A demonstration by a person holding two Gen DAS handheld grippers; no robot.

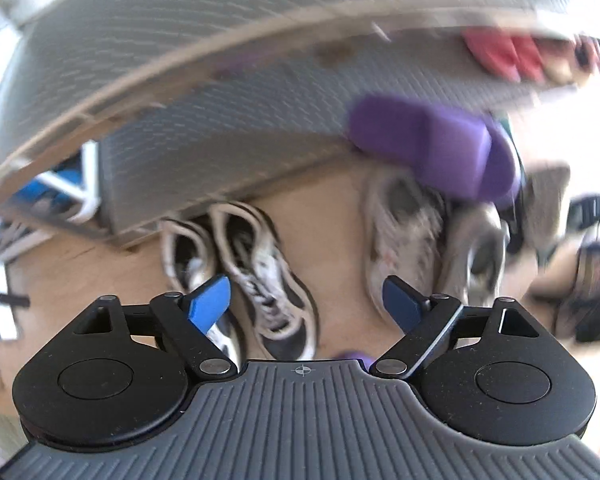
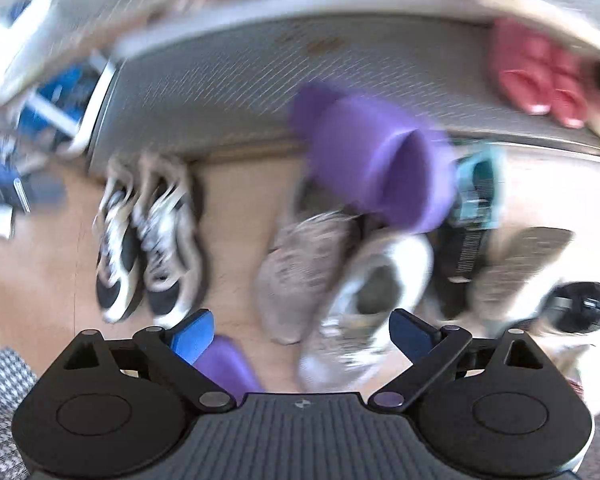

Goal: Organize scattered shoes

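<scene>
Right wrist view: both grippers point(image 2: 300, 334) point(image 1: 306, 304) wide, empty; purple slipper point(image 2: 376, 160) atop grey sneakers point(image 2: 340, 280), right of paired black-white sneakers point(image 2: 148, 240); likely needs sorting.

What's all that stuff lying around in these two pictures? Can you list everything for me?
black-and-white sneakers: two, side by side on the wooden floor, left
grey sneakers: two, in the pile, middle
purple slipper: one, lying on top of the grey sneakers
second purple slipper: one, on the floor near the camera
pink shoes: blurred, seemingly two, upper right
teal sandal: one, right of the purple slipper
grey rug: one, behind the shoes
left gripper: open, holding nothing
right gripper: open, holding nothing
</scene>
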